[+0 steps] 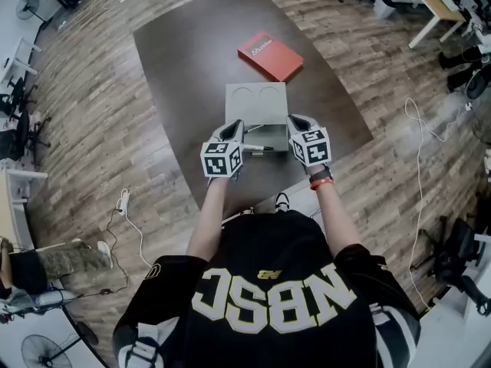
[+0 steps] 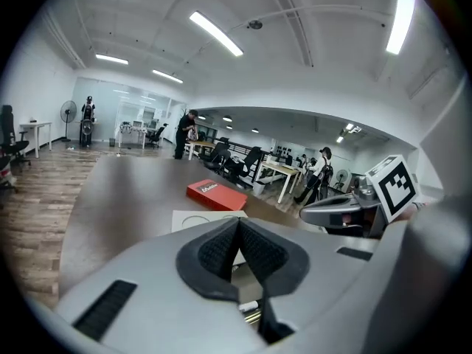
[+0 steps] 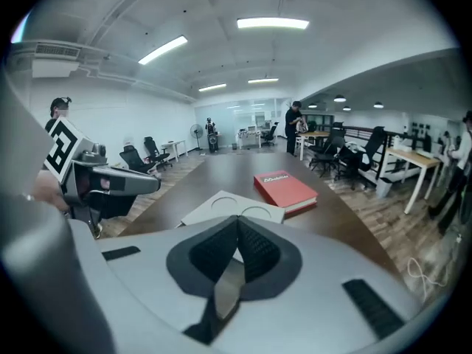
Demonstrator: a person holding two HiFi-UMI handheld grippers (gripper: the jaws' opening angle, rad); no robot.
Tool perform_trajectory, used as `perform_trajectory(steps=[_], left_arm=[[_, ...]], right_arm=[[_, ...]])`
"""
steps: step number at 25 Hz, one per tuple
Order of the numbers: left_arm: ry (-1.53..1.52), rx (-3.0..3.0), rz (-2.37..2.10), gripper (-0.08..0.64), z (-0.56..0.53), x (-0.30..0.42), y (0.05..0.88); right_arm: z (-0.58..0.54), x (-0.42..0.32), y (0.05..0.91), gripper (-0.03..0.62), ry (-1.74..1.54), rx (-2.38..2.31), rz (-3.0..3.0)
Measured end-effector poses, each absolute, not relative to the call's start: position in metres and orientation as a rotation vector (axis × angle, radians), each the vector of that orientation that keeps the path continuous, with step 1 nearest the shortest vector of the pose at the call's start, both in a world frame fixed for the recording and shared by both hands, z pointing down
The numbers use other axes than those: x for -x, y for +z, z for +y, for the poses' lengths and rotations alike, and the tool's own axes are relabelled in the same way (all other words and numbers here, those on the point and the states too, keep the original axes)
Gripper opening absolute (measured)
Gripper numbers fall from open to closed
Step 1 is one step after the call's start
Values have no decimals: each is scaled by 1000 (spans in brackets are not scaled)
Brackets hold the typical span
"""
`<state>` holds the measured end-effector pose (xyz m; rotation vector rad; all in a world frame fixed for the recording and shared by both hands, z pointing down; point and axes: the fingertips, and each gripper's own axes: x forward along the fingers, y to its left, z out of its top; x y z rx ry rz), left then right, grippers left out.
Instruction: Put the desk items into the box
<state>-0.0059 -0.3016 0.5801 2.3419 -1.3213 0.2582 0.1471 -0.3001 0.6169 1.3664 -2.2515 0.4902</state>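
Observation:
A flat pale grey box (image 1: 256, 102) with two round marks lies on the dark table (image 1: 184, 60). A few pens (image 1: 258, 149) lie at its near edge, between my two grippers. My left gripper (image 1: 233, 131) is at the box's near left corner, its pads (image 2: 221, 251) pressed together with nothing between them; a pen tip (image 2: 249, 307) shows below. My right gripper (image 1: 298, 126) is at the box's near right edge, pads (image 3: 253, 251) closed. A pale grey strip (image 3: 225, 292) shows just under them; I cannot tell whether it is pinched.
A red book (image 1: 270, 55) lies on the table beyond the box, also in the left gripper view (image 2: 215, 195) and the right gripper view (image 3: 285, 189). Wooden floor, cables, desks and office chairs surround the table. People stand far off.

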Motion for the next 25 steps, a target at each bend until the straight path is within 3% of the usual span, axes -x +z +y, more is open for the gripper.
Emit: perform_trajectory(steps=[14,25], left_arm=[[61,-2535,-1574,14,-307,3,506],[56,-2540,-1631,14,-303,9,499]], right_arm=[[-297,-141,526,6,152,-1627,-2375],[-296,-153,523,5,208,-1674,-2372]])
